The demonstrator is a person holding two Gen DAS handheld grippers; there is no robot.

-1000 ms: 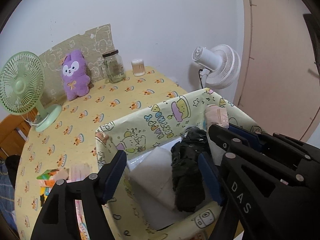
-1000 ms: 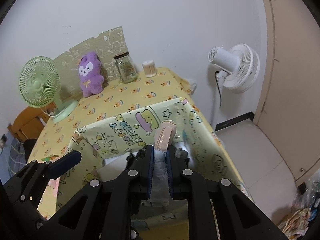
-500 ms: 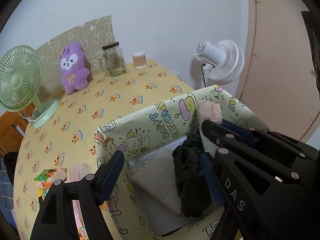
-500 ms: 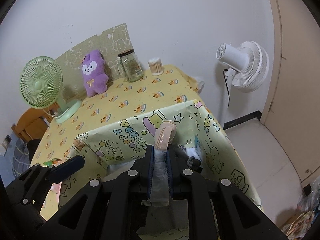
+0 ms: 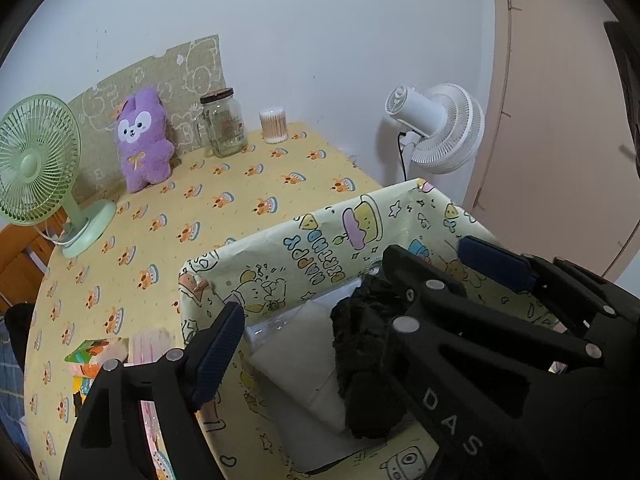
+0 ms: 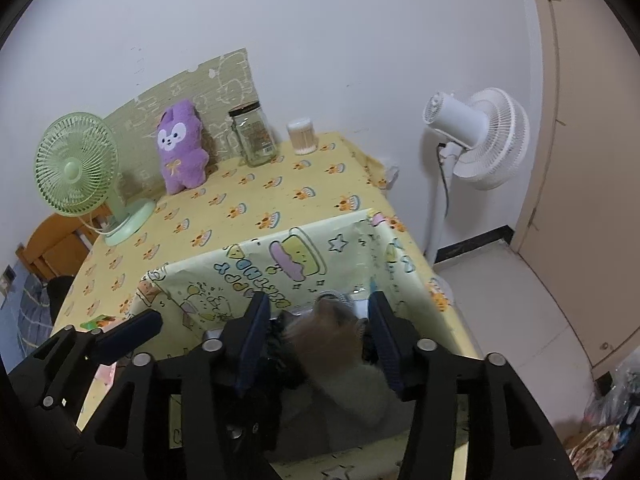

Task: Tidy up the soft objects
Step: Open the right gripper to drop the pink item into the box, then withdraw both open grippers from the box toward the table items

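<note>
A rolled soft bundle (image 6: pixel 340 336), pinkish at its end and grey further down, shows only as a blur dropping between the blue pads of the right gripper (image 6: pixel 320 332); those jaws have just been opening and no longer press it. It falls into the cartoon-printed box (image 5: pixel 320 248) at the table's near edge, where one black crumpled cloth (image 5: pixel 368 356) and one white folded cloth (image 5: pixel 296 356) already lie. The left gripper (image 5: pixel 320 332) hovers over the box, its jaws wide, having just been opening further, and empty. On the yellow tablecloth (image 5: pixel 224 208) stand one purple plush (image 5: pixel 142 140), one glass jar (image 5: pixel 222 124), one cotton-swab pot (image 5: pixel 274 126) and one green fan (image 5: pixel 38 160); one white fan (image 5: pixel 440 128) stands beyond the table.
</note>
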